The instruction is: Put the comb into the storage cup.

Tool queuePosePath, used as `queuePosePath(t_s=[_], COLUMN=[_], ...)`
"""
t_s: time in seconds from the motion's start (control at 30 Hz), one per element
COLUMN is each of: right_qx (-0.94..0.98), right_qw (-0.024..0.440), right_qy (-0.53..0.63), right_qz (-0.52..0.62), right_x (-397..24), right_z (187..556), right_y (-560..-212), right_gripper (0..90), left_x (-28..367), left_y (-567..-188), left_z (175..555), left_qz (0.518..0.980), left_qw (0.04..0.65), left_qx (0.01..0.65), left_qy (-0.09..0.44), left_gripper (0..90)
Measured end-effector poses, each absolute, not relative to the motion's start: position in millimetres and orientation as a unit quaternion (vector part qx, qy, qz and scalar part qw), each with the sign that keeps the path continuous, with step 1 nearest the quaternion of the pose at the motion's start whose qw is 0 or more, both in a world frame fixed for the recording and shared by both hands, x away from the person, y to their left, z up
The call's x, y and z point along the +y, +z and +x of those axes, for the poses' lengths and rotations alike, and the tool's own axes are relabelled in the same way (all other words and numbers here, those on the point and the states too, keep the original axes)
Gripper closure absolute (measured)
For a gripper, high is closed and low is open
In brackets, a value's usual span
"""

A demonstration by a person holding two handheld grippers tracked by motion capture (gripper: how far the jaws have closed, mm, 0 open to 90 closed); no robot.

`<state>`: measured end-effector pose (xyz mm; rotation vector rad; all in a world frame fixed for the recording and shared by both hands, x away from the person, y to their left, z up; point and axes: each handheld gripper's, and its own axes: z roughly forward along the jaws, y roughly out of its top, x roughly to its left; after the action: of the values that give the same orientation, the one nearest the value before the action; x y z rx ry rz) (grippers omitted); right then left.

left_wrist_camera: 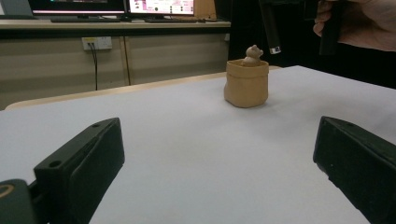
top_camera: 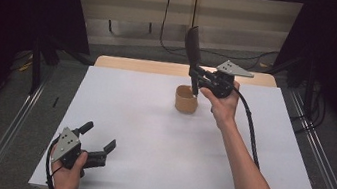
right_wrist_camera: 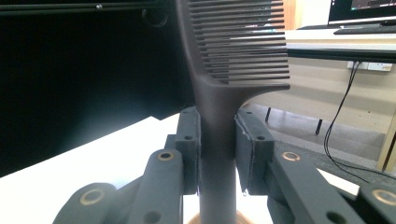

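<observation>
Black comb held upright over a tan pot on a white bench.

The left hand-held gripper (top_camera: pixel 98 147) rests at the near left corner of the bench (top_camera: pixel 149 142), jaws spread wide with nothing between them. The smooth white surface between it and the pot (top_camera: pixel 186 99) is unobstructed. The pot is tan, sack-shaped and matte, with a small bear figure (left_wrist_camera: pixel 252 54) in its mouth. The right hand-held gripper (top_camera: pixel 195 76) clamps the handle of the comb (top_camera: pixel 193 45), a black plastic fine-toothed part, standing upright directly above the pot.
</observation>
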<state>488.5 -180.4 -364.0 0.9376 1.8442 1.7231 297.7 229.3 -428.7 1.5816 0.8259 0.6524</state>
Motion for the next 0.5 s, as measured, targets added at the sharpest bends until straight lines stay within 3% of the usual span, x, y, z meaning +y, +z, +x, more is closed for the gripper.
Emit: queuePosePath(t_s=[0.5], right_qx=[0.676], right_qw=[0.222], right_qy=[0.614], right_qz=[0.342], right_x=[-175], right_z=[496], right_y=[-377], right_gripper=[72.8], left_x=[228], left_y=[-429], left_z=[298], left_qz=[0.679], left_qw=[0.581], left_qx=[0.353], left_qy=[0.278], left_gripper=[2.1])
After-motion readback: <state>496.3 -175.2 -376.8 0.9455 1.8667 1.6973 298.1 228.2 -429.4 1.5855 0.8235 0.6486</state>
